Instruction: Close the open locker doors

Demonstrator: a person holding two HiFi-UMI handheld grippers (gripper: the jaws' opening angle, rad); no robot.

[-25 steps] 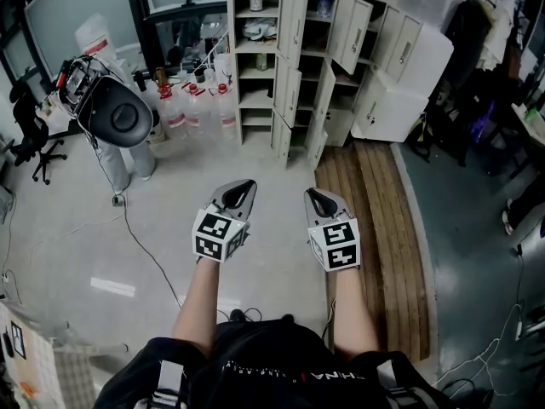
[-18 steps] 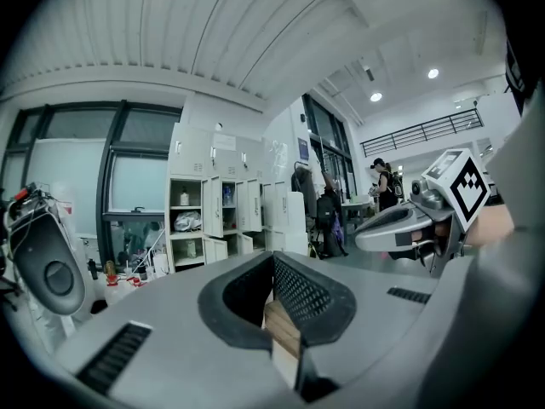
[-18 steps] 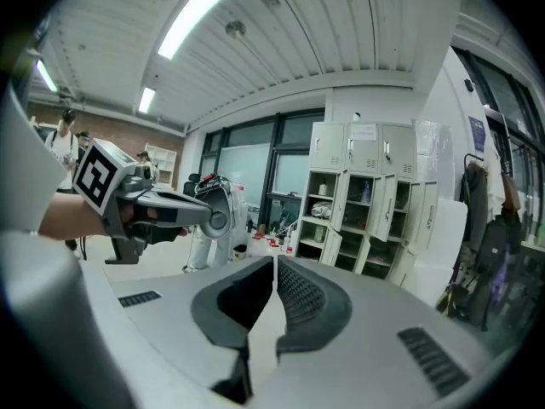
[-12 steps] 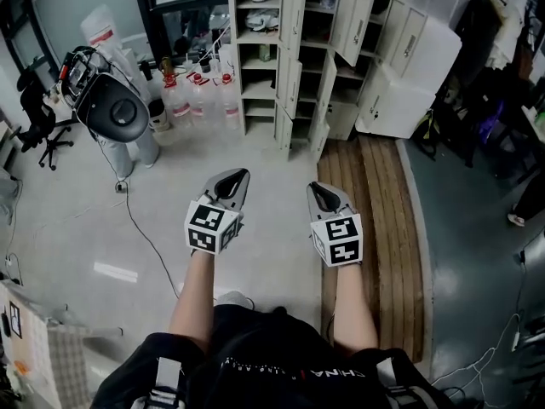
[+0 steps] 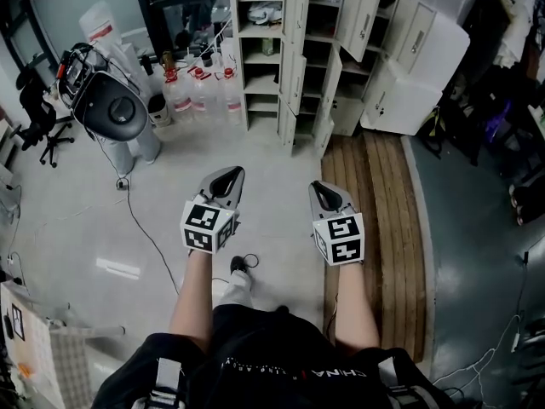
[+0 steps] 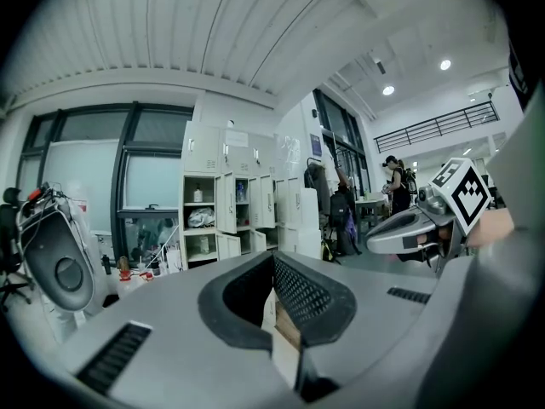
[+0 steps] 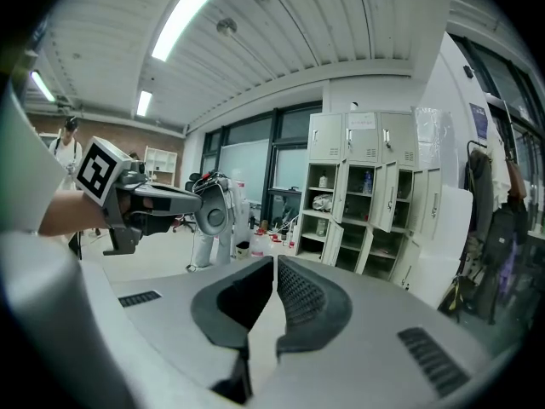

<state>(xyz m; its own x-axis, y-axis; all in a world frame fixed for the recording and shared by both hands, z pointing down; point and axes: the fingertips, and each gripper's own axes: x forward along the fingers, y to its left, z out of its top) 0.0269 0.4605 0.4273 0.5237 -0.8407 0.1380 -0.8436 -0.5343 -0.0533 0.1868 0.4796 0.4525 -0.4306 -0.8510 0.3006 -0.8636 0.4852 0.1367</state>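
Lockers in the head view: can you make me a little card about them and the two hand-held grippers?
lockers: white, across the floor from the person
doors: several hang open, shelves showing
left hand-held gripper: shut, empty, away from the lockers
right hand-held gripper: shut, empty, away from the lockers
on the floor: wooden planks, clear bottles

Bright even light from ceiling strip lights (image 7: 183, 15), glare on floor (image 5: 115, 267); fisheye warping, dark corners
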